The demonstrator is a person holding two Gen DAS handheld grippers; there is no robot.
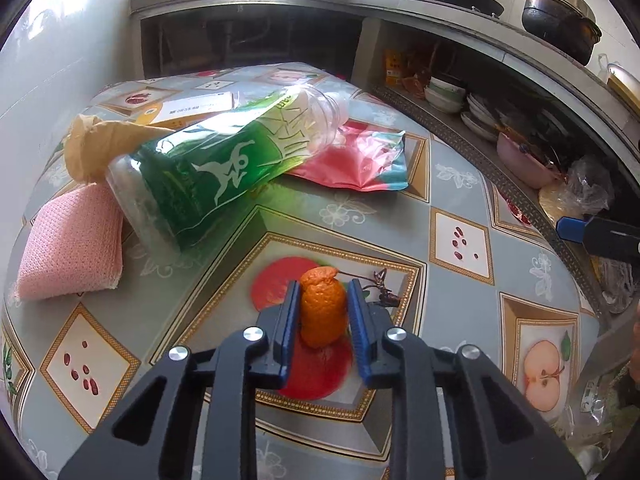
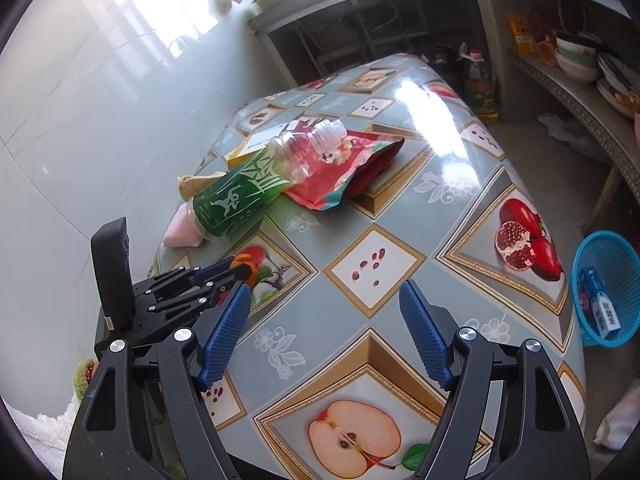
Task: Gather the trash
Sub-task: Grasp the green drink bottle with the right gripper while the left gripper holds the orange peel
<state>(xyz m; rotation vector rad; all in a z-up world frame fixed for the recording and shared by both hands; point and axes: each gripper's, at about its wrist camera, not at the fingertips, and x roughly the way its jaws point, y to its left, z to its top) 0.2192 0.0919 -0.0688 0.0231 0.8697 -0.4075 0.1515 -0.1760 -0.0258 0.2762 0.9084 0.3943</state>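
Note:
My left gripper [image 1: 323,286] is shut on a piece of orange peel [image 1: 322,308] just above the table; it also shows in the right wrist view [image 2: 240,268] at the left. An empty green-labelled plastic bottle [image 1: 224,168] lies on its side beyond it, also seen in the right wrist view [image 2: 256,190], resting on a red snack bag [image 1: 356,160]. A crumpled brown paper [image 1: 100,140] and a pink sponge [image 1: 72,252] lie left of the bottle. My right gripper [image 2: 324,304] is open and empty over the near table edge.
A blue basket [image 2: 608,264] holding a small carton stands on the floor right of the table. A white and orange box [image 1: 188,110] lies behind the bottle. Shelves with bowls and plates [image 1: 460,100] run along the right. A tiled wall [image 2: 80,100] is on the left.

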